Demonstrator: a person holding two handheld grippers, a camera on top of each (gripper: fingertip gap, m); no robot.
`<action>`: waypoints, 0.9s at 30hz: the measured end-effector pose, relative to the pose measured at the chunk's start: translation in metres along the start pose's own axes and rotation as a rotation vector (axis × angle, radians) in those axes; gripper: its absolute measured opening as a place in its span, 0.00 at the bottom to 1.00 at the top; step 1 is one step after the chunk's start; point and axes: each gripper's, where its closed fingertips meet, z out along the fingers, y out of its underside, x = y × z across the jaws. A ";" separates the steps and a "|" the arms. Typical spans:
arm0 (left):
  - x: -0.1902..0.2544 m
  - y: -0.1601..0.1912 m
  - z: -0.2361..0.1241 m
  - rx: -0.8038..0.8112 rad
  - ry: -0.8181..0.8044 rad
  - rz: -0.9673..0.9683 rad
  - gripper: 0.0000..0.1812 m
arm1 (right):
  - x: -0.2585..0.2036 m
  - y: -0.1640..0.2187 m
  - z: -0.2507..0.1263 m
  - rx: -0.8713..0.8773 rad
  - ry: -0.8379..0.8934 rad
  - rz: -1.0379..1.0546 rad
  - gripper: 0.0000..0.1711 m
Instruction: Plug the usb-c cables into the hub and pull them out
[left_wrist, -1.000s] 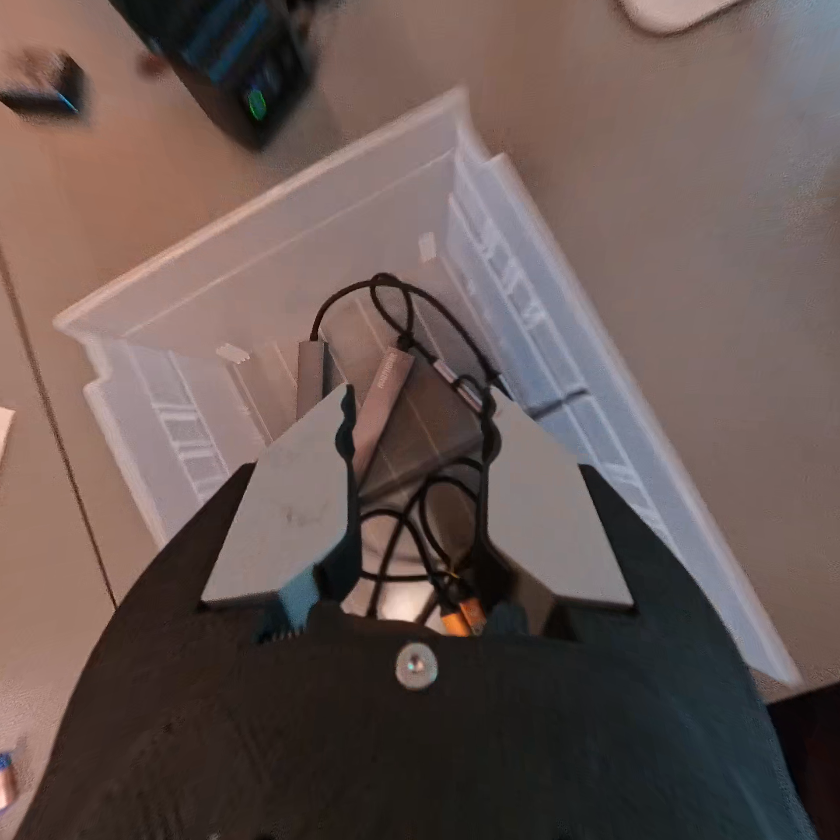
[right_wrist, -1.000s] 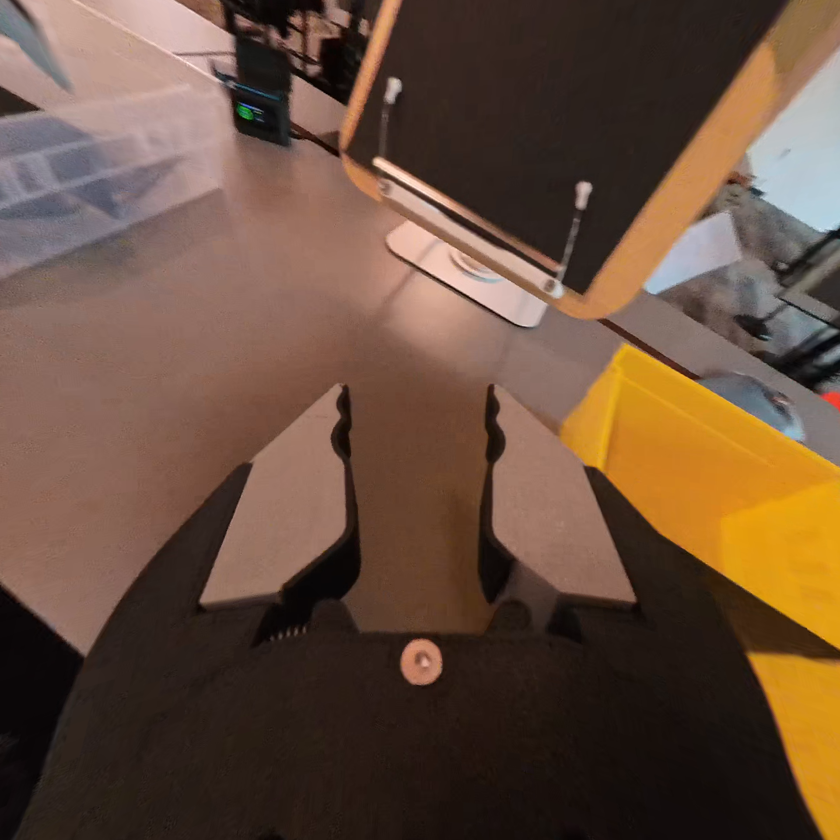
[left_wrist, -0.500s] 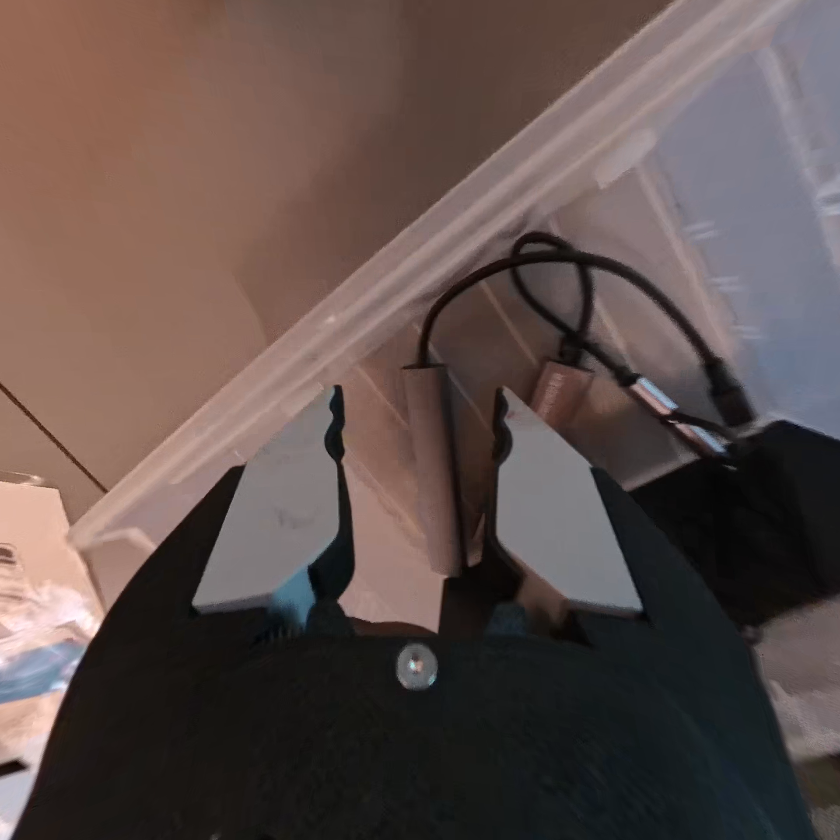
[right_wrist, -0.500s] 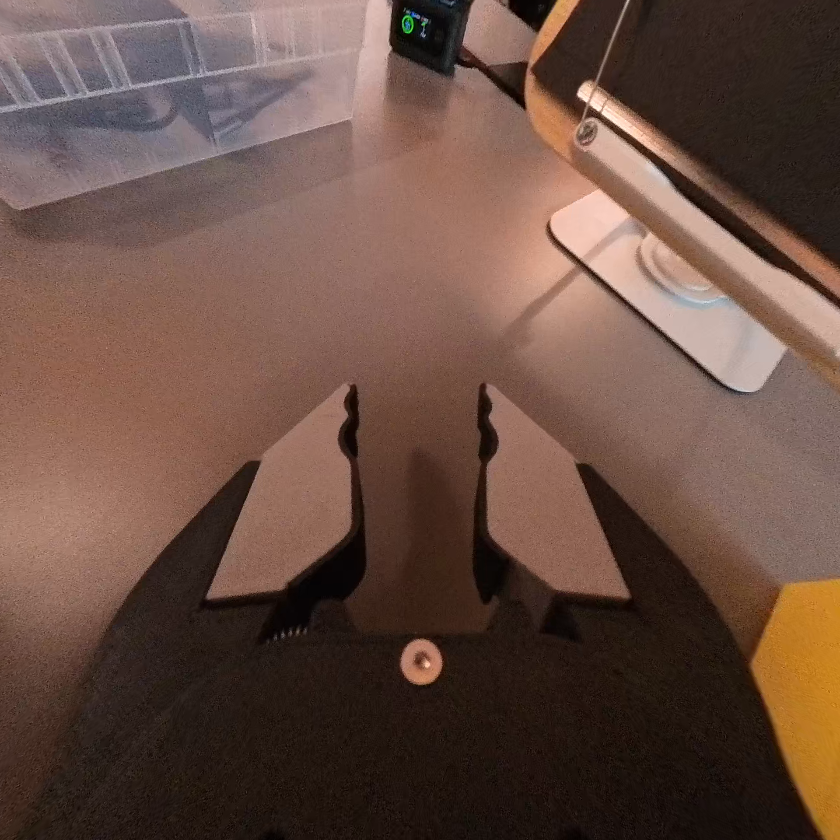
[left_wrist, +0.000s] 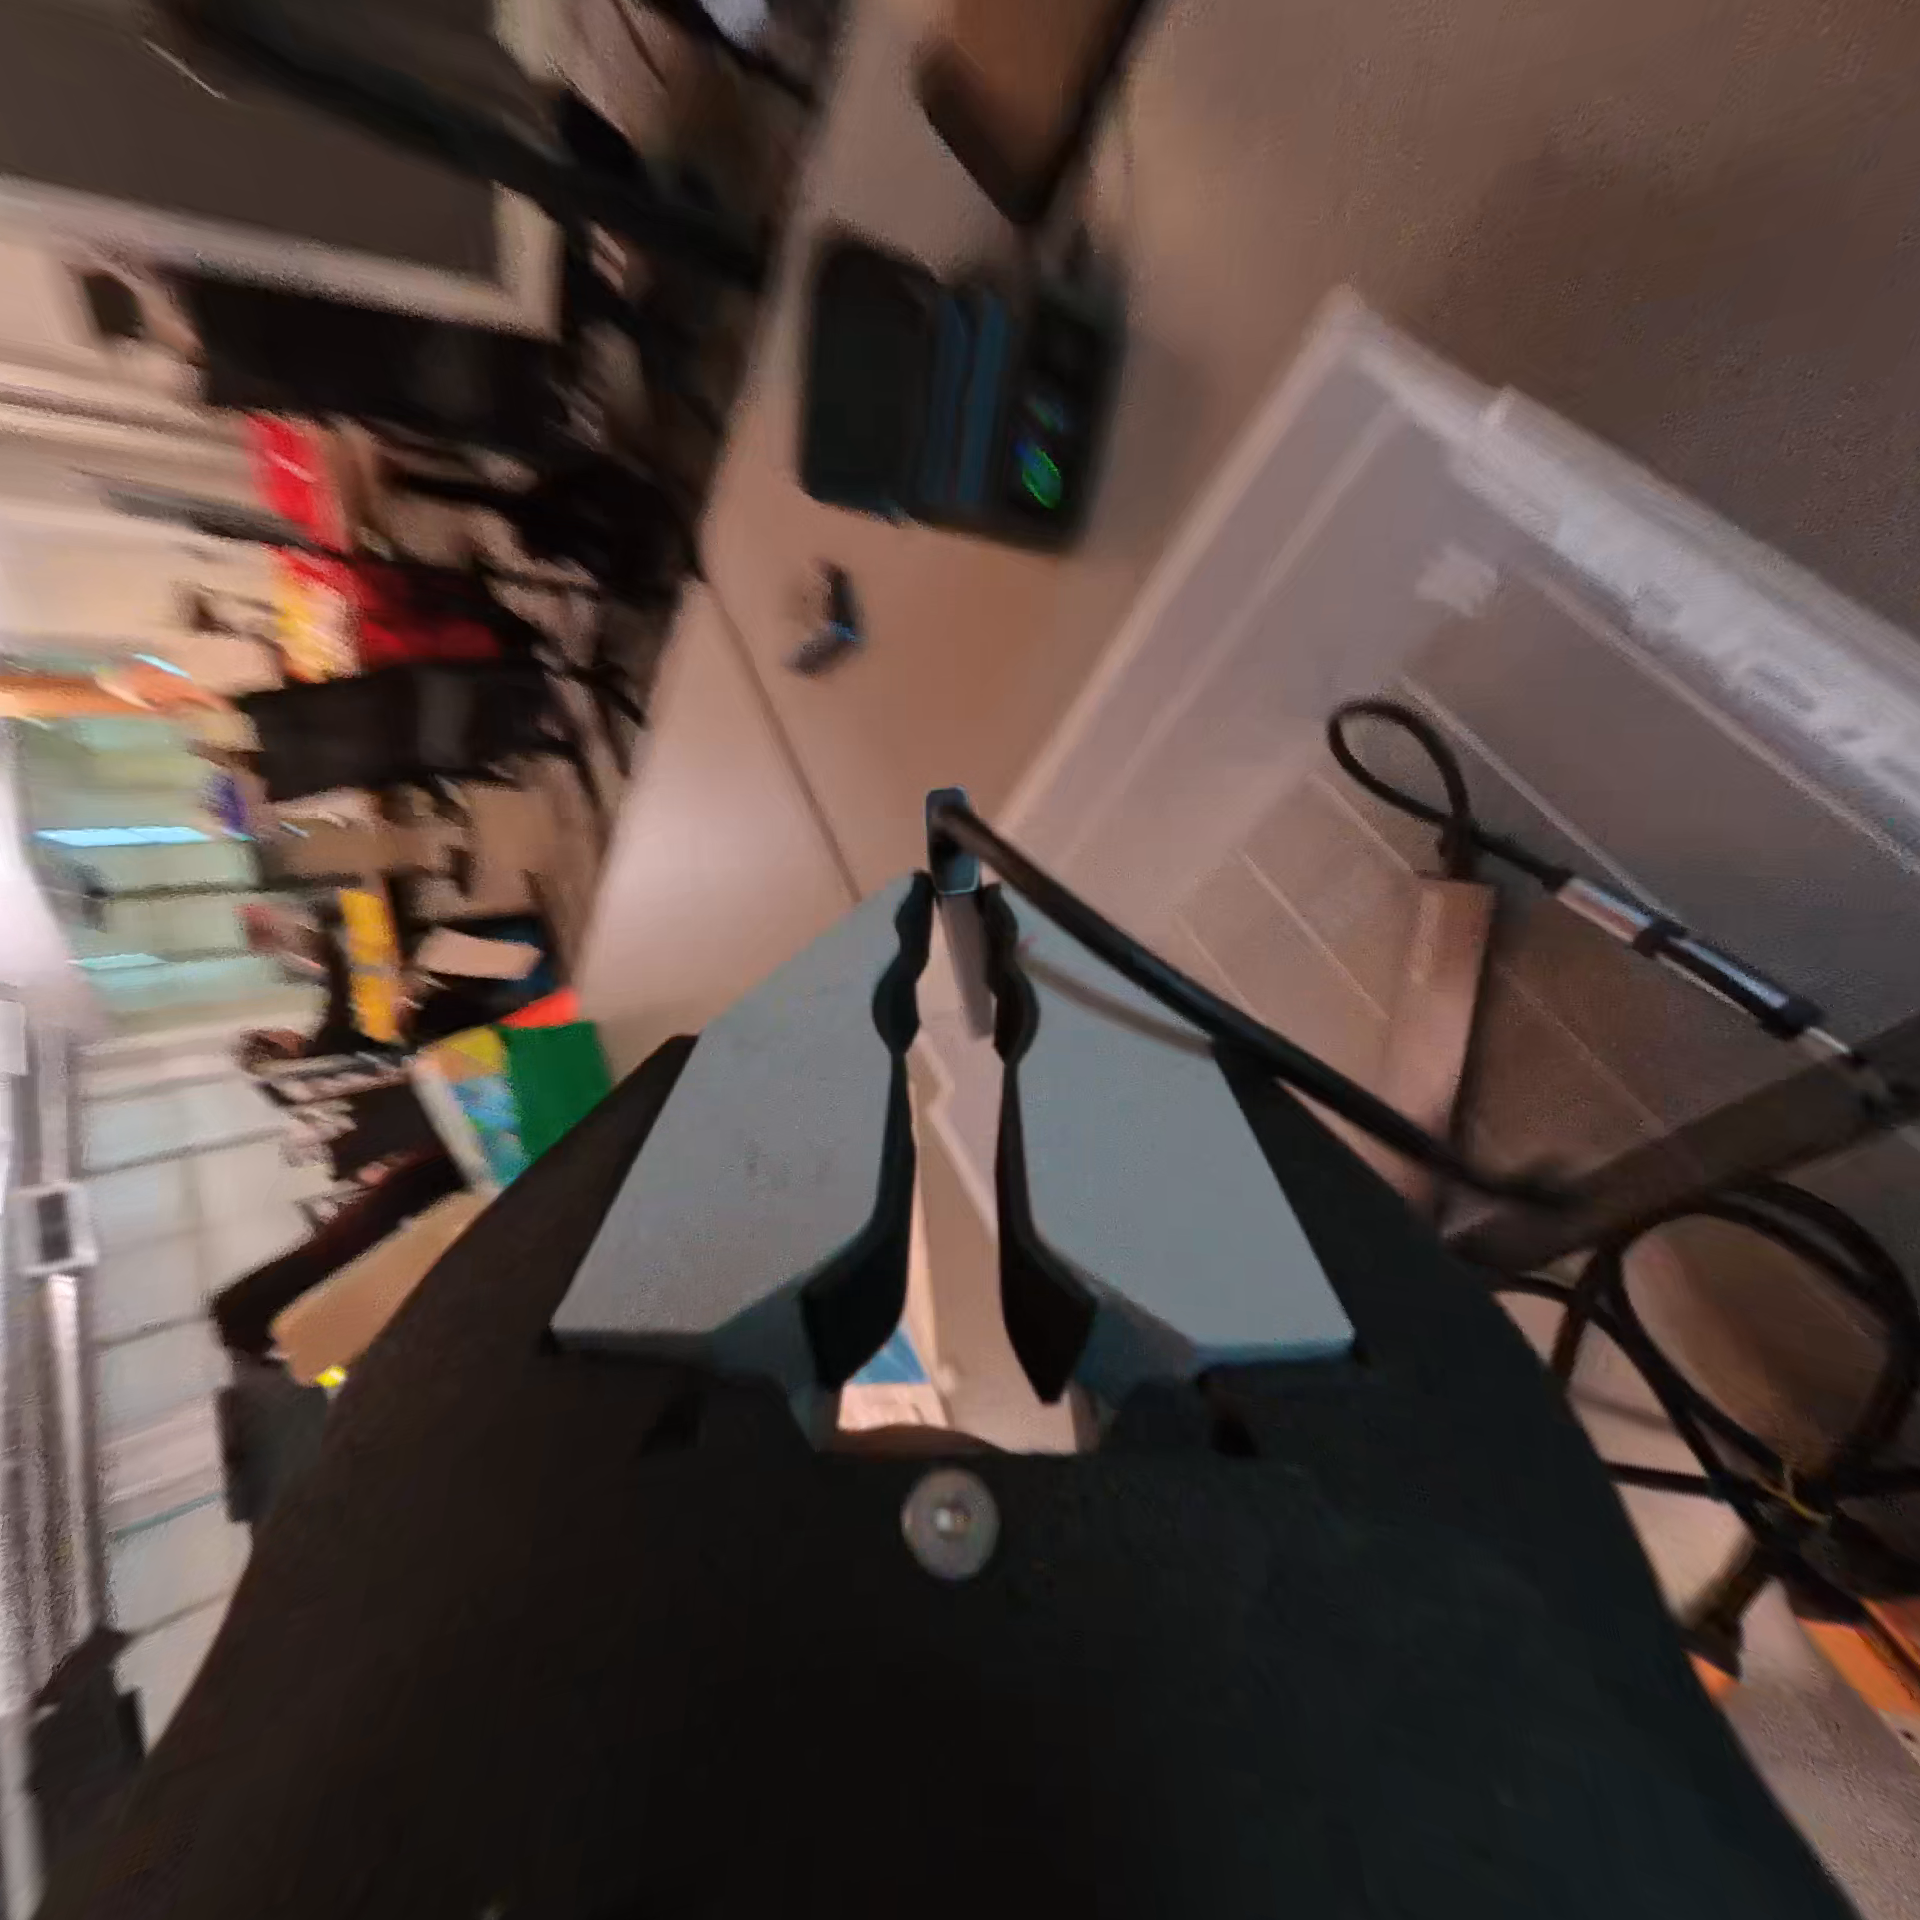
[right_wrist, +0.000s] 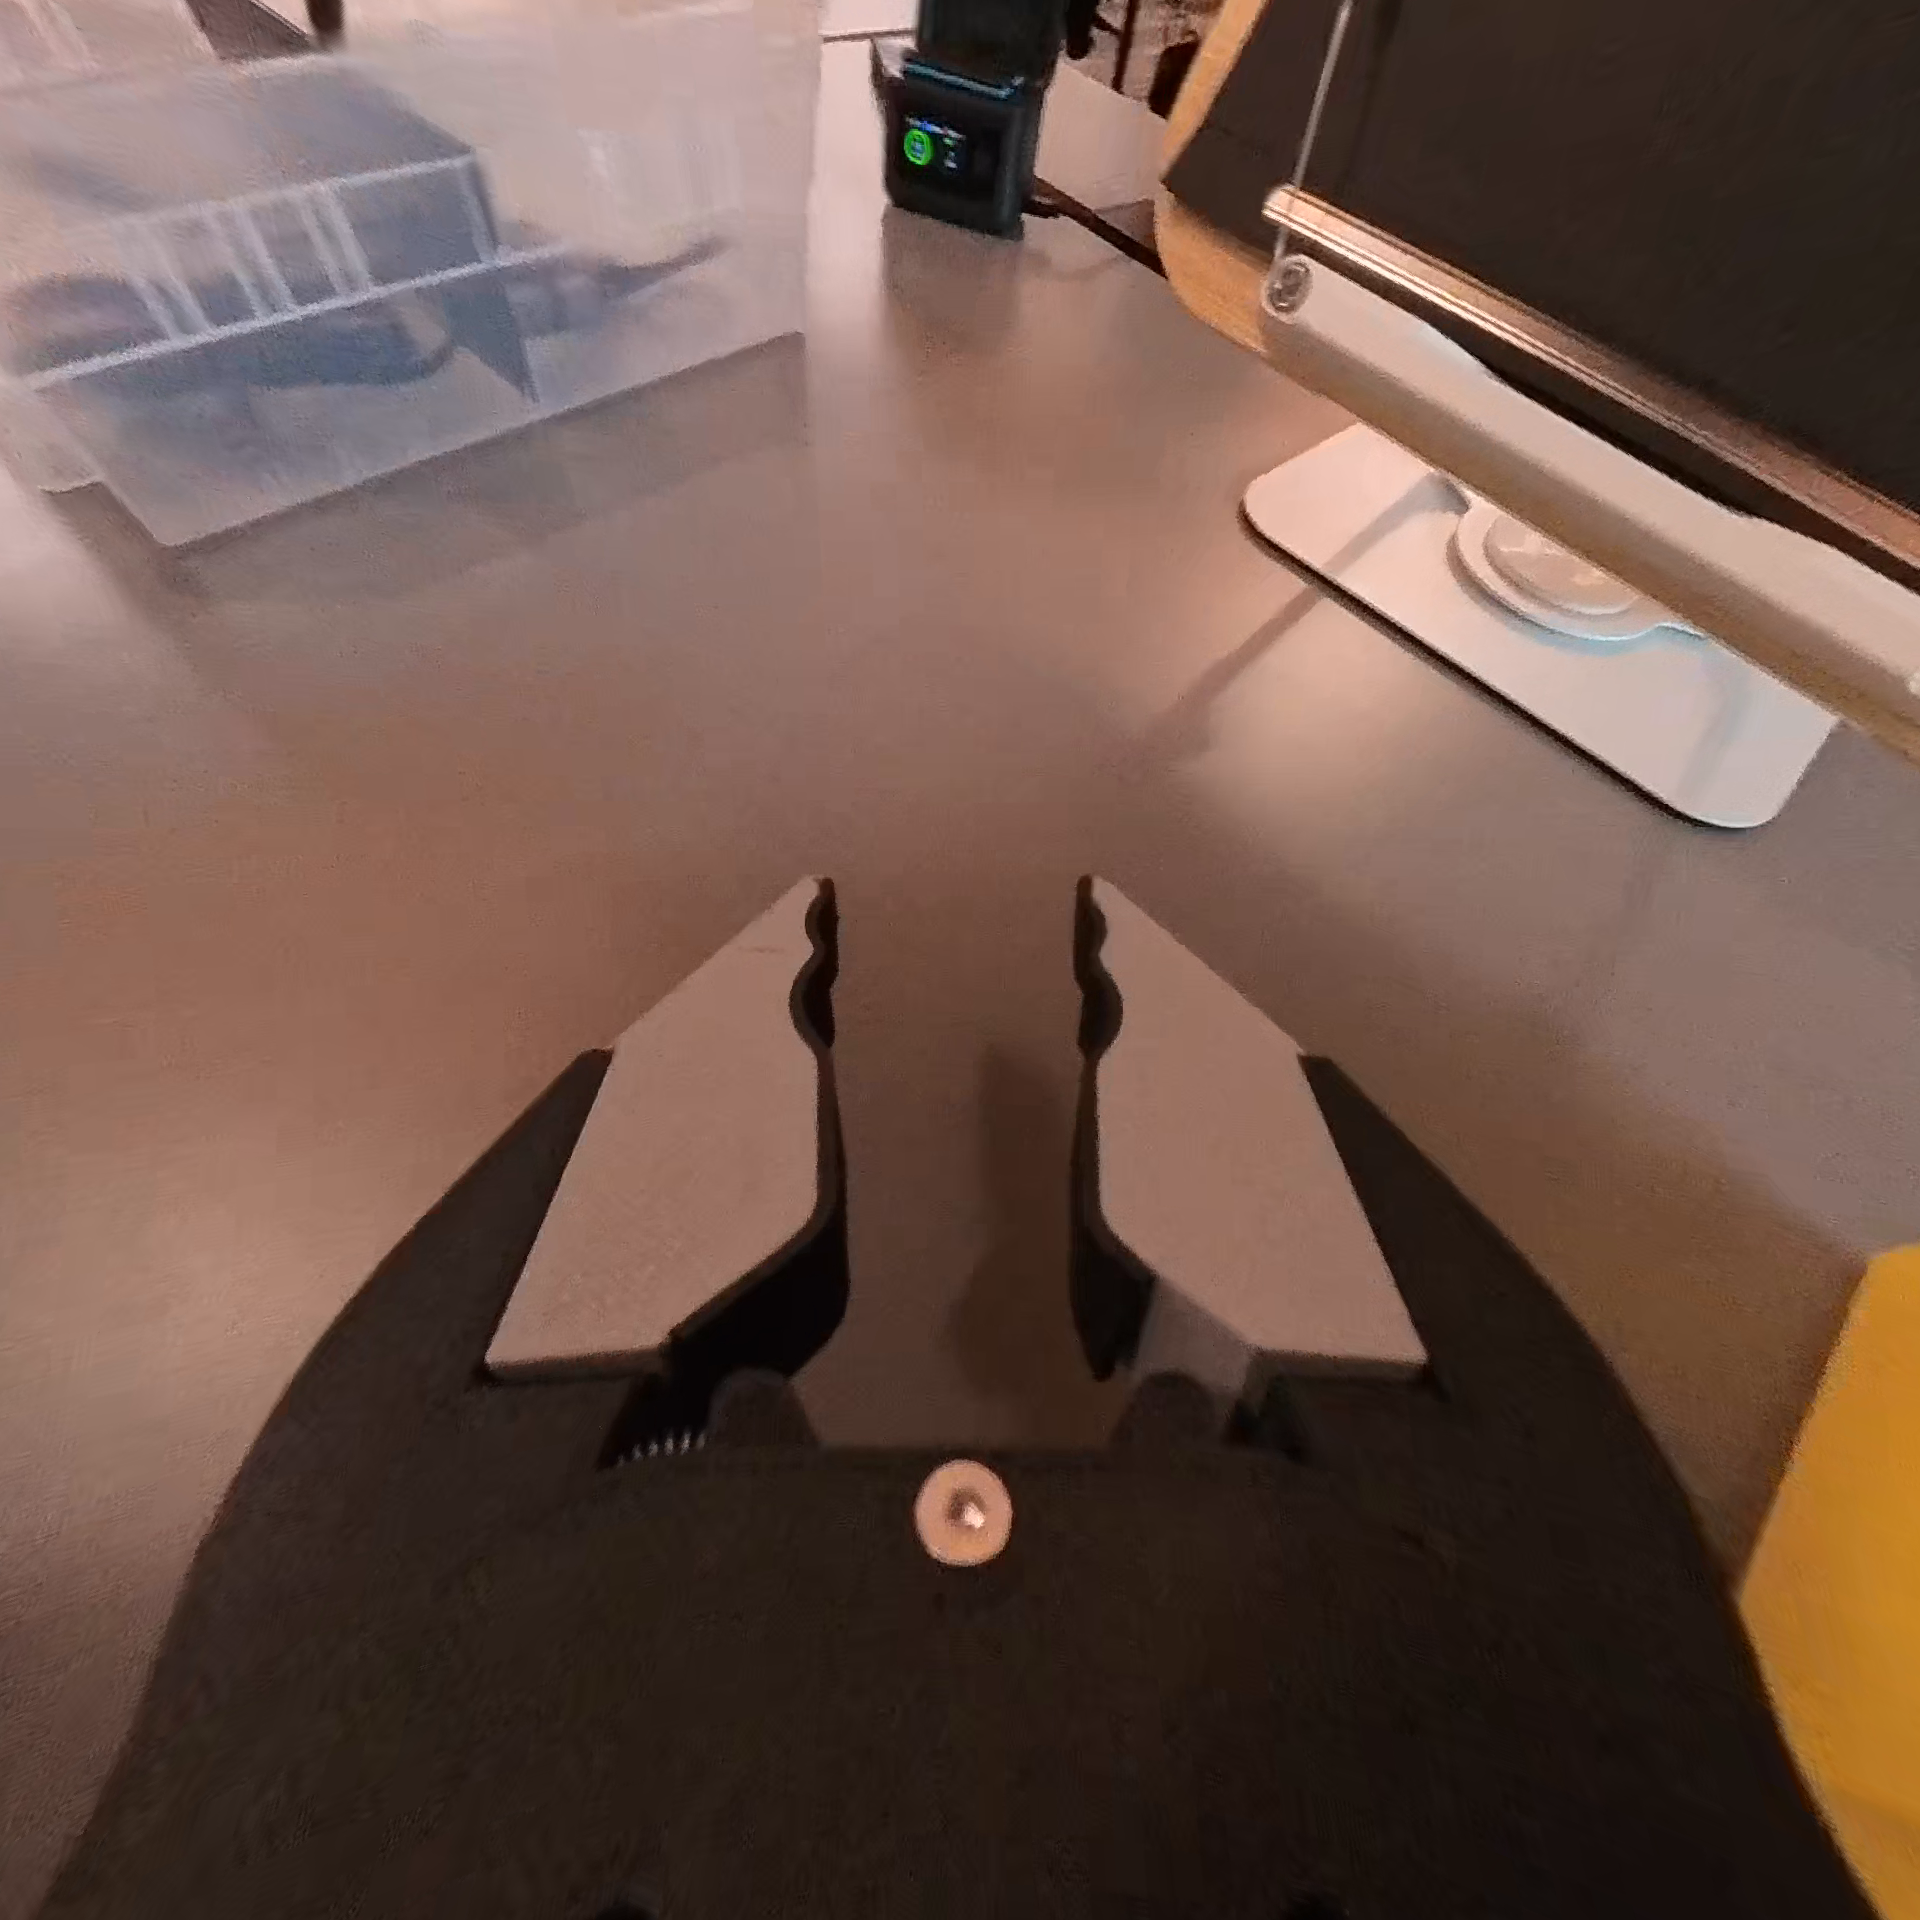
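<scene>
Nothing is plugged yet: left tongs (left_wrist: 954, 940) clench the hub (left_wrist: 958, 904) above its bin (left_wrist: 1403, 665); right tongs (right_wrist: 954, 935) hang released, empty.

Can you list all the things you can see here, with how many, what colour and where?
hub: one, grey, held between the left gripper's fingers
cable: one, black, runs from the hub's tip toward the bin
clear bin: one, see-through plastic, on the table, far left in the right wrist view
second hub: one, grey, in the bin
small device: one, black with a lit screen, on the table behind the bin
monitor stand: one, white, on the table
yellow bin: one, right edge
table: one, grey-brown
left gripper: one, black and grey, shut on the hub
right gripper: one, black and grey, open, over the table
</scene>
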 end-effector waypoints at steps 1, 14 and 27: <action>-0.010 -0.011 -0.021 0.062 -0.058 0.003 0.04 | -0.006 -0.001 0.000 0.008 -0.030 0.012 0.25; 0.145 -0.135 -0.313 1.278 0.309 -0.217 0.04 | -0.075 -0.072 -0.072 0.206 -0.248 -0.063 0.32; 0.237 -0.124 -0.352 1.392 0.935 -0.214 0.02 | -0.122 -0.067 -0.101 0.154 -0.344 -0.342 0.04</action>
